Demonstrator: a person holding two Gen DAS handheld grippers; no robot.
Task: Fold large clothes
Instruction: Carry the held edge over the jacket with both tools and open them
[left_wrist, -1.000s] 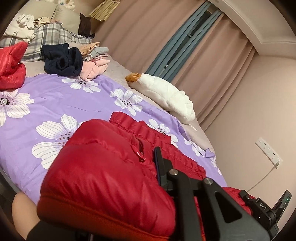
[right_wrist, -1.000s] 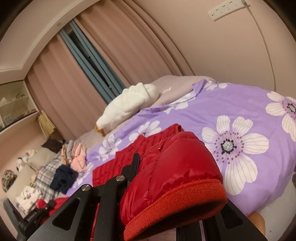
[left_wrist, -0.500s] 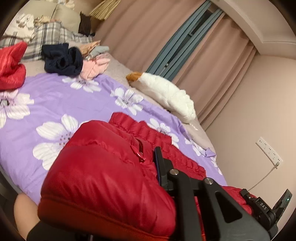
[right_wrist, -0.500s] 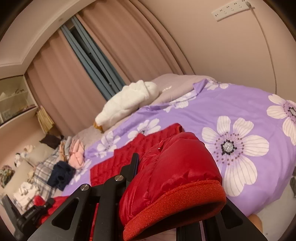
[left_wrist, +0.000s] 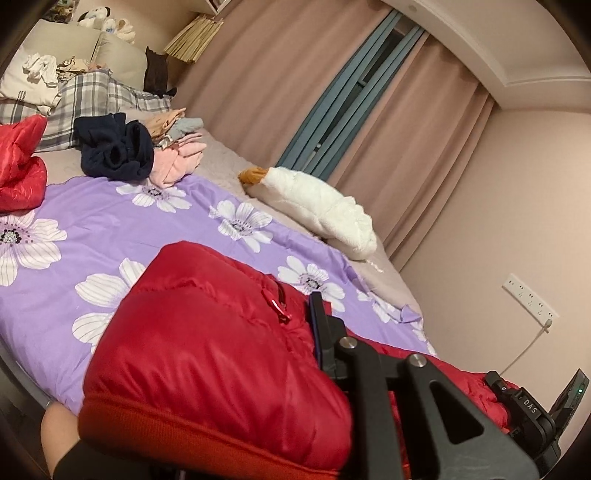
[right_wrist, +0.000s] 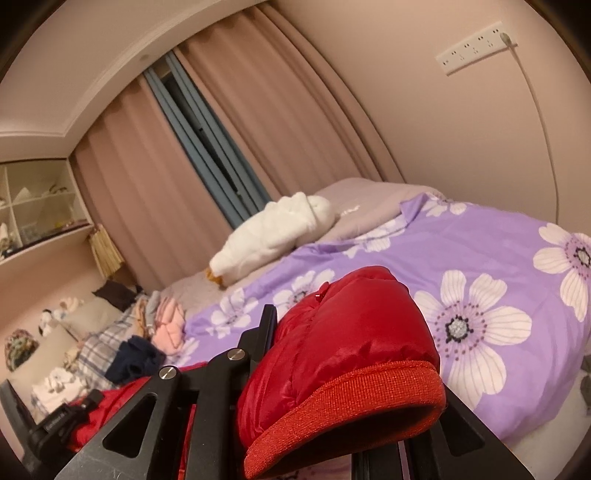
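Note:
A red puffer jacket (left_wrist: 207, 350) with a ribbed hem is held up above the purple flowered bedspread (left_wrist: 110, 221). My left gripper (left_wrist: 295, 332) is shut on the jacket's hem end; the cloth bulges between its jaws and hides the left finger. My right gripper (right_wrist: 325, 347) is shut on the other hem end of the jacket (right_wrist: 351, 343), with the ribbed band (right_wrist: 343, 413) curling toward the camera. Each view shows the other gripper low at the frame edge. The bedspread also shows in the right wrist view (right_wrist: 480, 258).
A white plush goose (left_wrist: 317, 206) lies near the curtains. A pile of dark blue and pink clothes (left_wrist: 122, 151), plaid fabric and another red garment (left_wrist: 18, 162) lie near the pillows. A wall socket strip (left_wrist: 528, 299) with a cable is at the right.
Both grippers have lifted the jacket and tilted upward; the flat rest of the jacket behind the bulge has dropped out of sight, and more of the curtains and wall shows.

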